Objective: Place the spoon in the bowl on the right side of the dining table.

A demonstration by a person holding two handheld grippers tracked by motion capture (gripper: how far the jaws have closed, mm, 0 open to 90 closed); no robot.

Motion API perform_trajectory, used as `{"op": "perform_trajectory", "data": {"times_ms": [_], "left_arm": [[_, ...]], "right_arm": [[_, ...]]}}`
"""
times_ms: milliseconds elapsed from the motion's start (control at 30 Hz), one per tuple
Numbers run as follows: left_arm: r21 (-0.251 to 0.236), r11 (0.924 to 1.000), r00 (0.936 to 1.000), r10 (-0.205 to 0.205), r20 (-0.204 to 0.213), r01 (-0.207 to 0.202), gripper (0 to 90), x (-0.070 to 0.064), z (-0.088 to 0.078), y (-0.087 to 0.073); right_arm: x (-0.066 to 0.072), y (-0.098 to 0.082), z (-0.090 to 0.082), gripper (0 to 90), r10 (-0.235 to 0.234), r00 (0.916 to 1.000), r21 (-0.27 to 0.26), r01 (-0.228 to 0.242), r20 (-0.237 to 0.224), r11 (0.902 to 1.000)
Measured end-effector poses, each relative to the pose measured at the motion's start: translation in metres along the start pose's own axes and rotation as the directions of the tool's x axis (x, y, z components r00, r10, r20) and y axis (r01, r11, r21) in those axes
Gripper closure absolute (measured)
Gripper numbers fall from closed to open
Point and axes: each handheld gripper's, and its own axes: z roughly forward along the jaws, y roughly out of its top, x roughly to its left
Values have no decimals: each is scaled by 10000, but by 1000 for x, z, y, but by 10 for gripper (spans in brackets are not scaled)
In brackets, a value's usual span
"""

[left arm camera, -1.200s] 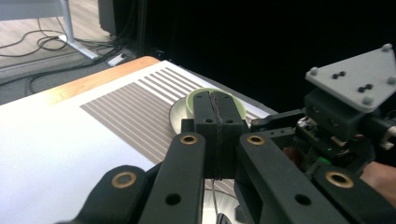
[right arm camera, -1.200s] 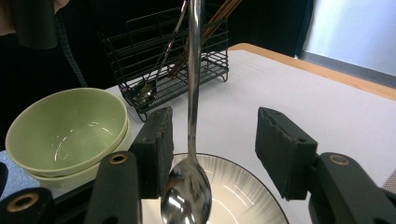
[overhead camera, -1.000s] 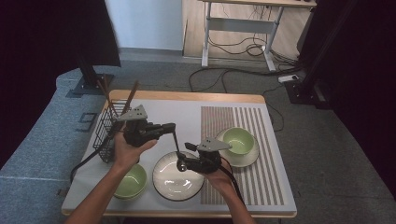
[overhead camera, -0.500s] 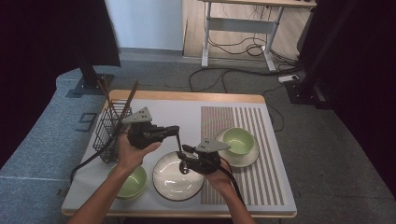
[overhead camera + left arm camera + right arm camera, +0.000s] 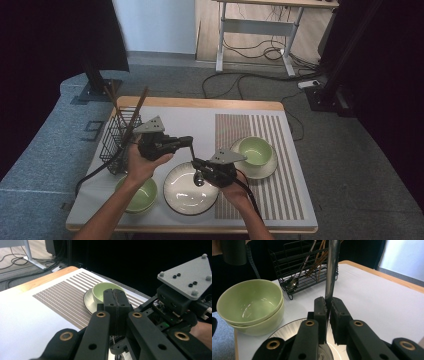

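Observation:
A metal spoon point(image 5: 195, 165) hangs upright over the white plate point(image 5: 175, 205), bowl end down. My left gripper point(image 5: 189, 141) is shut on the top of its handle; in the left gripper view its pads point(image 5: 115, 296) meet. My right gripper point(image 5: 198, 165) reaches in from the right, lower on the same handle. Its jaws have just been closing, and in the right gripper view the pads point(image 5: 321, 306) press on the steel handle point(image 5: 331, 267), which rises between them.
A black wire basket point(image 5: 116, 139) with chopsticks and utensils stands at the left. Two stacked green bowls point(image 5: 141, 197) sit at the front left. A green bowl point(image 5: 256, 150) rests on a white saucer point(image 5: 270, 167) on the striped mat point(image 5: 280, 200).
The right gripper's jaws have closed onto the spoon handle. Both hands stay where they were.

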Motion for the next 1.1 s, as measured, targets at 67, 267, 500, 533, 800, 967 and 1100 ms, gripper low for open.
{"op": "perform_trajectory", "data": {"times_ms": [67, 267, 500, 533, 800, 967, 1100], "left_arm": [[-8, 10000, 10000, -12, 13, 12, 900, 0, 0, 0], [13, 10000, 10000, 36, 45, -36, 896, 0, 1, -1], [35, 10000, 9997, 57, 219, -58, 865, -1, 3, -3], [38, 10000, 9997, 34, 238, -34, 854, -1, 3, -3], [-301, 9995, 9997, -4, 226, 11, 693, -1, -2, -1], [-296, 9994, 9998, 170, -66, -172, 624, -1, -9, 0], [-337, 9994, 9992, 23, -410, -36, 569, 1, -16, -2]], "right_arm": [[0, 0, 0, 844, 10, 10000, 6, -10, 1, 10000], [-1, 0, -1, 848, 38, 10000, 40, -38, 31, 10000], [-3, -2, -1, 864, 163, 9998, 154, -164, 74, 9997], [-3, -2, -2, 869, 183, 9998, 165, -184, 50, 9997], [-7, -2, -4, 895, 317, 9995, 180, -318, 38, 9993], [-12, -2, -8, 895, 454, 9987, 72, -455, 210, 9989], [-17, -3, -12, 894, 514, 9979, 42, -516, 393, 9987]]}}
